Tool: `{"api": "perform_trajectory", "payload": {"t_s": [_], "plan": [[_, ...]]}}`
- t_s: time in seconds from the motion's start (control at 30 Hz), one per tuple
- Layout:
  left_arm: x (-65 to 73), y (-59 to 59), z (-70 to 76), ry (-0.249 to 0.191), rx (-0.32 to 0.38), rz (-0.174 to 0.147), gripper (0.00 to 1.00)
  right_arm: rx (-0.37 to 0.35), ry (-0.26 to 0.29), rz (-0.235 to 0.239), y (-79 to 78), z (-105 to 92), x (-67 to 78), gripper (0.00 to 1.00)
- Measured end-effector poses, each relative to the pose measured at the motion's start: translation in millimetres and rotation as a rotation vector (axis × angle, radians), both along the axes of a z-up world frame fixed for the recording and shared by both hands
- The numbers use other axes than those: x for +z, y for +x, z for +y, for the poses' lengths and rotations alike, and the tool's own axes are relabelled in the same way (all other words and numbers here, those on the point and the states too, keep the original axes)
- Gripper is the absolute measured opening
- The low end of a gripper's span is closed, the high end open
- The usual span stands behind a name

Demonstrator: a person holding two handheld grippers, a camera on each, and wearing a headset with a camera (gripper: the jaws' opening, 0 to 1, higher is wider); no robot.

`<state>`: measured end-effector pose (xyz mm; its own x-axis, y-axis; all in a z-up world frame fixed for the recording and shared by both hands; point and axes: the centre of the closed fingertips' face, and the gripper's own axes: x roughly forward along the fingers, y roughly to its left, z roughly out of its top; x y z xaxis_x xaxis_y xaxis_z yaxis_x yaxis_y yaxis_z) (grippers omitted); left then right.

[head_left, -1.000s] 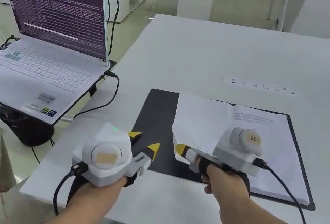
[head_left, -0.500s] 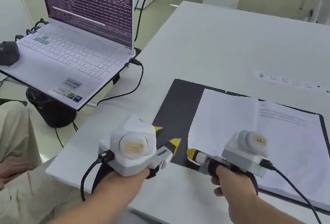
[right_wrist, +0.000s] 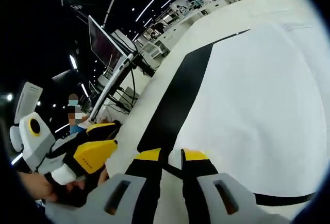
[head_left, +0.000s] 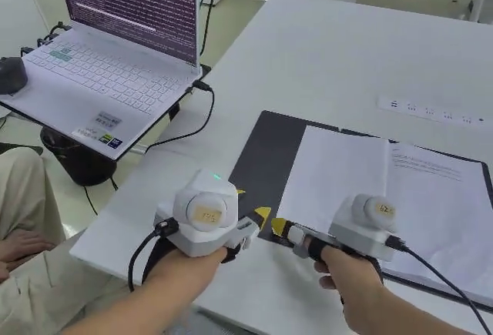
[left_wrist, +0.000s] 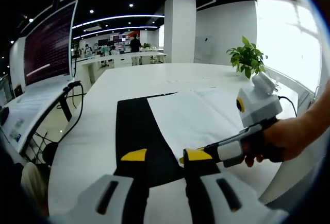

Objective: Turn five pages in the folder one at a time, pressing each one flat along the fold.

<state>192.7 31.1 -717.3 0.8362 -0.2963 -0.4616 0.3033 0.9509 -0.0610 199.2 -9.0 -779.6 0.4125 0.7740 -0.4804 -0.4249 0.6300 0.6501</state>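
In the head view, the folder (head_left: 262, 158) is lying open on the white desk (head_left: 339, 50), to the right of a laptop (head_left: 115, 81). A power strip (head_left: 435, 112) is sitting on the far side of it. The right gripper (head_left: 279, 227) is pinching the near left corner of a white page (head_left: 339, 173), which is spreading over the folder's black left cover. The left gripper (head_left: 253, 206) is hovering just beside it.

In the left gripper view, its yellow-tipped jaws are standing apart over the folder's near edge, holding nothing. The right gripper is showing at the right, at the page corner.

In the right gripper view, its jaws are sitting nearly together on that corner, and the left gripper is showing near, off to the left.
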Motion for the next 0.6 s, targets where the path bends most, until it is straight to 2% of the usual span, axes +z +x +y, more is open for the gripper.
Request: {"api": "perform_trajectory", "payload": {"t_s": [0.03,0.07,0.1,0.13,0.23,0.3,0.37,0.47,0.5,0.6], "plan": [[-2.2,2.1,-2.2,-0.001,-0.004,0.004,0.24,-0.002,0.012,-0.031,2.0,-4.4,6.3,0.11],[-6.7,4.9,-6.7,0.007,-0.013,0.014,0.24,-0.005,0.01,-0.036,2.6,-8.7,8.8,0.11],[-7.5,5.8,-8.2,0.007,-0.016,0.015,0.23,-0.009,0.002,-0.061,5.6,-13.8,11.3,0.11],[-11.4,9.3,-17.7,0.001,-0.036,0.021,0.23,-0.014,-0.006,-0.084,9.2,-21.6,14.0,0.11],[-19.5,13.4,-35.9,0.018,-0.084,0.035,0.22,-0.028,-0.011,-0.113,16.9,-40.0,23.2,0.09],[-28.7,16.6,-45.8,0.032,-0.106,0.049,0.2,-0.054,0.005,-0.122,24.5,-53.2,26.2,0.08],[-39.3,18.3,-53.4,0.02,-0.11,0.073,0.2,-0.069,0.011,-0.122,29.6,-65.1,28.6,0.07],[-53.7,17.9,-60.9,0.028,-0.122,0.093,0.2,-0.09,-0.002,-0.144,38.2,-82.5,30.6,0.07],[-60.3,15.9,-61.9,0.036,-0.119,0.115,0.2,-0.098,-0.006,-0.148,42.5,-89.4,29.9,0.07],[-68.1,13.7,-60.0,0.039,-0.099,0.127,0.2,-0.111,-0.029,-0.154,52.3,-105.2,27.1,0.06]]}}
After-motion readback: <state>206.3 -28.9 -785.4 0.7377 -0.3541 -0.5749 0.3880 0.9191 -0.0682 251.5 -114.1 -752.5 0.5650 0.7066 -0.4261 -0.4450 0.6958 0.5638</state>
